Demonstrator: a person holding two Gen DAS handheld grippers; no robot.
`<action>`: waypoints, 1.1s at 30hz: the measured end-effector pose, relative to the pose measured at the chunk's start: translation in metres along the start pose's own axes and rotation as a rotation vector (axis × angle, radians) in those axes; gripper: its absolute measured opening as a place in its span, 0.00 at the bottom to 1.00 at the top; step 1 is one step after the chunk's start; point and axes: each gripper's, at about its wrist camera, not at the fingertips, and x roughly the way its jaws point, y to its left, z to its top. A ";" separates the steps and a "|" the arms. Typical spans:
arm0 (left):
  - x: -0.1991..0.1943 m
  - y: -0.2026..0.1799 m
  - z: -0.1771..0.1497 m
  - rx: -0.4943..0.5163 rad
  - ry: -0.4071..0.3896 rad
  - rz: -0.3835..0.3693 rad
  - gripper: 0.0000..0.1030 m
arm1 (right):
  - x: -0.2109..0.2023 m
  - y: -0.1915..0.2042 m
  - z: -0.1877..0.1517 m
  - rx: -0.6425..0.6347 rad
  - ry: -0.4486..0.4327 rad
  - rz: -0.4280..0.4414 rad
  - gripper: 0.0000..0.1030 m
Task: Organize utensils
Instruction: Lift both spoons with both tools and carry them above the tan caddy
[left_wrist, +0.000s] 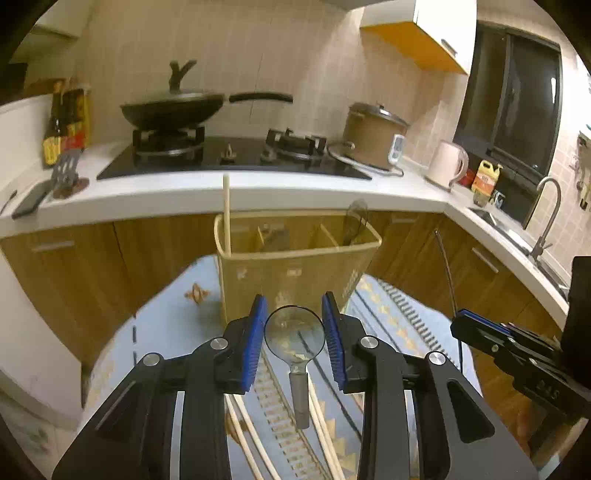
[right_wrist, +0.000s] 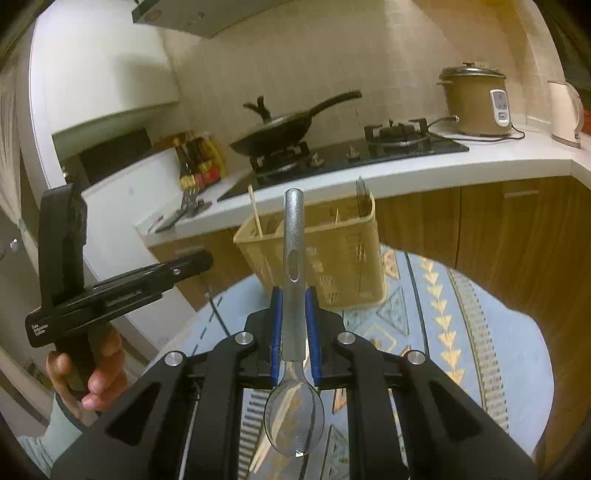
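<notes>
Utensil basket (left_wrist: 295, 273): pale yellow, perforated walls. Tablecloth (right_wrist: 480, 332): light blue with yellow triangle rows and striped bands. Spoon (right_wrist: 294, 295): matte silver handle, polished bowl; gripper pads (left_wrist: 256, 339): blue on black bodies; wok (left_wrist: 173, 109): black.

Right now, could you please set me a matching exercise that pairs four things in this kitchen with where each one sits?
Things:
1. black pan
2. beige utensil basket
3. pale kettle
4. spoon held by its handle

Places:
A. on the blue tablecloth
B. between the fingers of the right gripper
C. on a gas burner
D. on the white counter

Pairs: 1-C; 2-A; 3-D; 4-B
</notes>
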 end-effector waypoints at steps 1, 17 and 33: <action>-0.003 0.000 0.005 0.005 -0.008 0.002 0.28 | 0.001 0.000 0.004 -0.001 -0.008 -0.003 0.10; -0.038 0.004 0.110 0.068 -0.176 0.057 0.28 | 0.041 -0.001 0.076 -0.034 -0.115 -0.004 0.10; 0.039 0.036 0.151 0.044 -0.158 0.091 0.28 | 0.131 -0.042 0.125 -0.017 -0.193 -0.060 0.10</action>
